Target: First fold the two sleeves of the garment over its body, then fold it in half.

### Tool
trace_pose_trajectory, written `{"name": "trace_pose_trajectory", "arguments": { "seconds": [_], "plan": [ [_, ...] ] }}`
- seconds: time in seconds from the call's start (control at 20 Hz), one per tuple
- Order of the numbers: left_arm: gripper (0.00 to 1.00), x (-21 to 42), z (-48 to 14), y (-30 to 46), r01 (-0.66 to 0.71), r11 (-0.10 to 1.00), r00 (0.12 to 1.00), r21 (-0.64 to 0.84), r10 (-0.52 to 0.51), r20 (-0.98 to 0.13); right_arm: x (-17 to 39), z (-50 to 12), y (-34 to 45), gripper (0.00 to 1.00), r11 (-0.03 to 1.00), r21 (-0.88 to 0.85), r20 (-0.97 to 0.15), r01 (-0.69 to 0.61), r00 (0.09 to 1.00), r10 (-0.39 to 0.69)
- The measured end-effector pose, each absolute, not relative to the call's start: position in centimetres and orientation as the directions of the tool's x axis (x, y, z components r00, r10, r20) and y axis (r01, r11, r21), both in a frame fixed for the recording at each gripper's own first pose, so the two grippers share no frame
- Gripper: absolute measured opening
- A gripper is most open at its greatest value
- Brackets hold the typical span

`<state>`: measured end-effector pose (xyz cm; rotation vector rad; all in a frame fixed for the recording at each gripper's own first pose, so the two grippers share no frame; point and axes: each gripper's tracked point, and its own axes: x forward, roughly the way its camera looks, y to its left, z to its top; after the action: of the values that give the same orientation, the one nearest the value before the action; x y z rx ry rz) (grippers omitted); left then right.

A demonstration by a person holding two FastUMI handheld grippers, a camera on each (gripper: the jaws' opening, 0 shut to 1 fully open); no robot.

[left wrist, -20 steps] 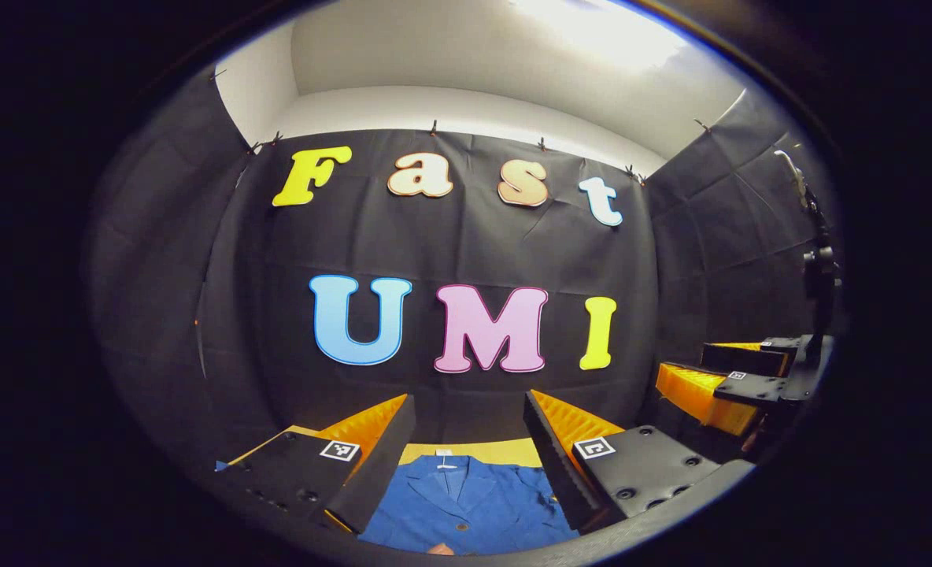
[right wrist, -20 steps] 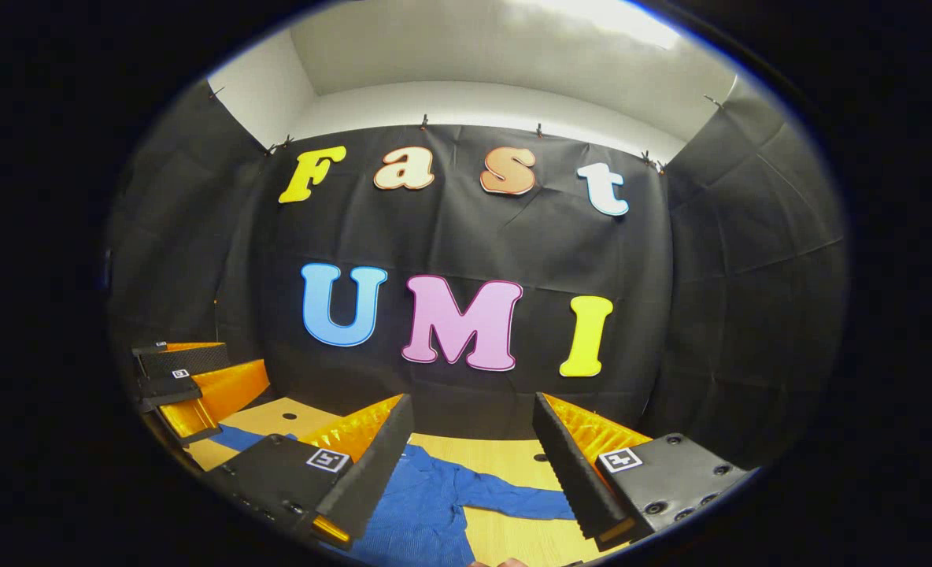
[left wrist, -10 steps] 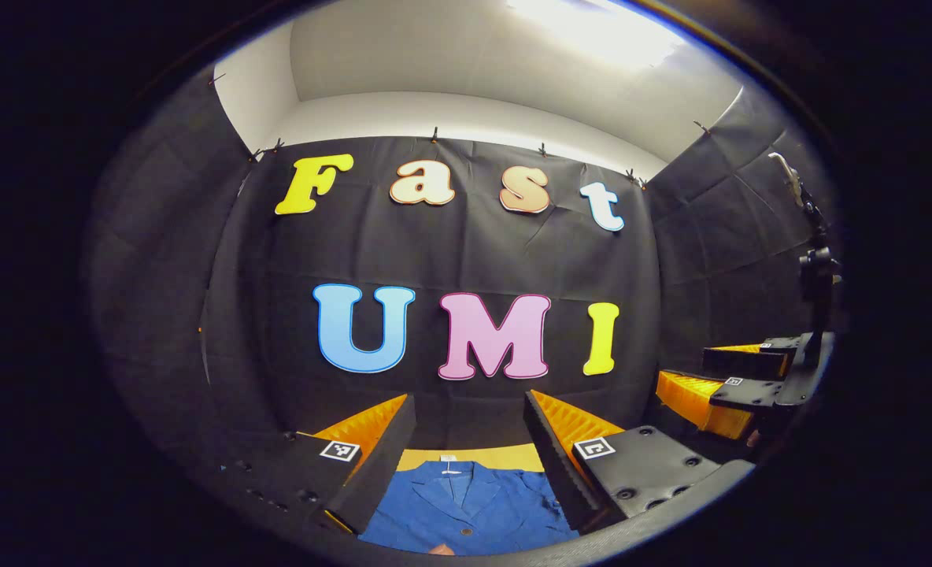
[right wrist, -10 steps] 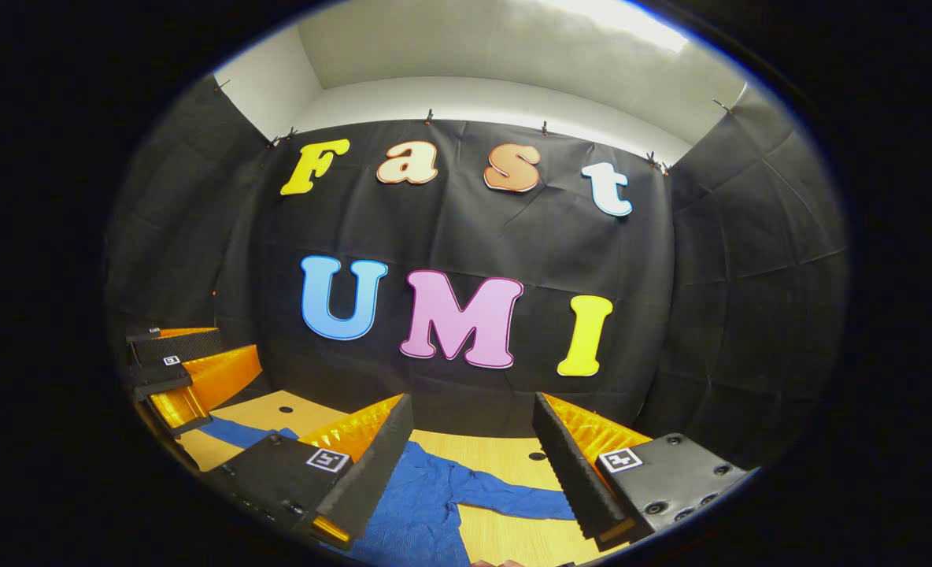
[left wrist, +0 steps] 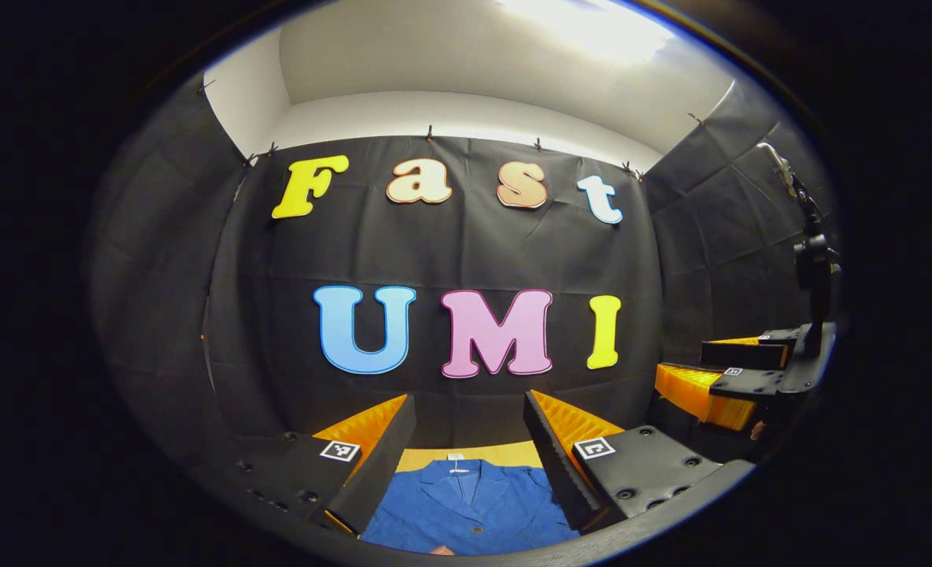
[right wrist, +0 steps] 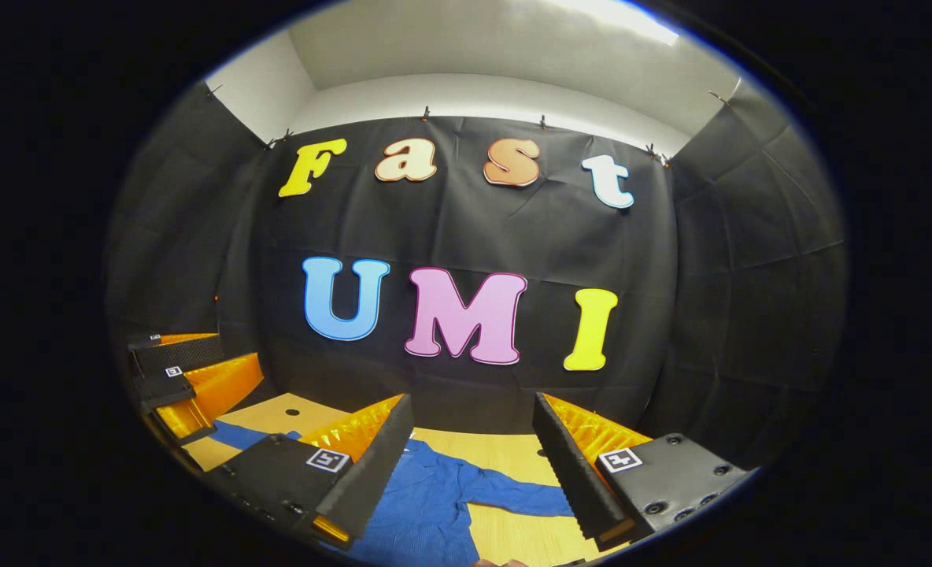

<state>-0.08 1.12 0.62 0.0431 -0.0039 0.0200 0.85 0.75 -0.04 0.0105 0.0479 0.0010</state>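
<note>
Garment [left wrist: 466, 512]: one, blue, collared, lying flat on the counter [left wrist: 474, 454], seen in the left gripper view with collar toward the back wall and a small white tag at the neck, its writing too small to read. One dark button visible down the front [left wrist: 478, 530]. In the right gripper view, same garment [right wrist: 427, 504] spread on the pale wooden counter [right wrist: 505, 535], one sleeve [right wrist: 525, 498] stretched out to the side, unfolded, and a second blue strip [right wrist: 234, 433] reaching toward the other side. Two hand-held grippers in all: left hand-held gripper [left wrist: 470, 437] with fingers spread wide, above the collar, touching nothing; right hand-held gripper [right wrist: 474, 441] likewise spread wide, held above the cloth, nothing between its fingers. Small square black-and-white markers on each gripper's fingers, carrying no readable words. Two dark round holes in the counter [right wrist: 286, 410]. Black cloth [right wrist: 749, 260] hung on three sides of the booth, white wall [left wrist: 466, 118] and ceiling above, bright light overhead [left wrist: 592, 24].
</note>
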Motion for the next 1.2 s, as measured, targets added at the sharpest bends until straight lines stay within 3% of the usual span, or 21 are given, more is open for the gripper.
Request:
{"name": "trace_pose_trajectory", "arguments": {
  "seconds": [0.05, 0.2, 0.25, 0.3, 0.45, 0.5, 1.2],
  "plan": [
    [0.81, -0.1, 0.5, 1.4, -0.023, 0.999, 1.000, 0.040, 0.023, 0.001, 0.9, -0.1, 0.7, 0.98, 1.000, 0.014, -0.050, 0.001, 0.999, 0.000],
    [0.81, 0.2, 0.0, 2.1, -0.039, 0.999, 0.999, 0.038, 0.039, -0.015, 1.2, -0.5, 0.8, 0.98, 1.000, 0.015, -0.061, 0.005, 0.998, -0.004],
    [0.82, 0.3, -0.2, 2.3, -0.043, 0.998, 0.999, 0.037, 0.044, -0.021, 1.3, -0.7, 0.8, 0.92, 1.000, 0.016, -0.064, 0.005, 0.998, -0.004],
    [0.81, 0.3, -0.3, 2.5, -0.047, 0.998, 0.999, 0.035, 0.048, -0.026, 1.3, -0.8, 0.9, 0.98, 1.000, 0.019, -0.069, 0.005, 0.998, -0.003],
    [0.81, 0.5, -0.8, 2.9, -0.054, 0.998, 0.998, 0.023, 0.055, -0.041, 1.4, -1.1, 1.1, 0.98, 1.000, 0.025, -0.078, 0.006, 0.997, -0.004],
    [0.81, 0.5, -0.9, 3.1, -0.058, 0.998, 0.997, 0.020, 0.059, -0.046, 1.5, -1.2, 1.1, 0.92, 1.000, 0.026, -0.080, 0.006, 0.997, -0.004],
    [0.81, 0.8, -2.0, 3.8, -0.092, 0.996, 0.993, -0.011, 0.090, -0.081, 1.4, -1.7, -0.7, 0.92, 0.999, 0.015, -0.085, 0.036, 0.996, -0.035]
  ]
}}
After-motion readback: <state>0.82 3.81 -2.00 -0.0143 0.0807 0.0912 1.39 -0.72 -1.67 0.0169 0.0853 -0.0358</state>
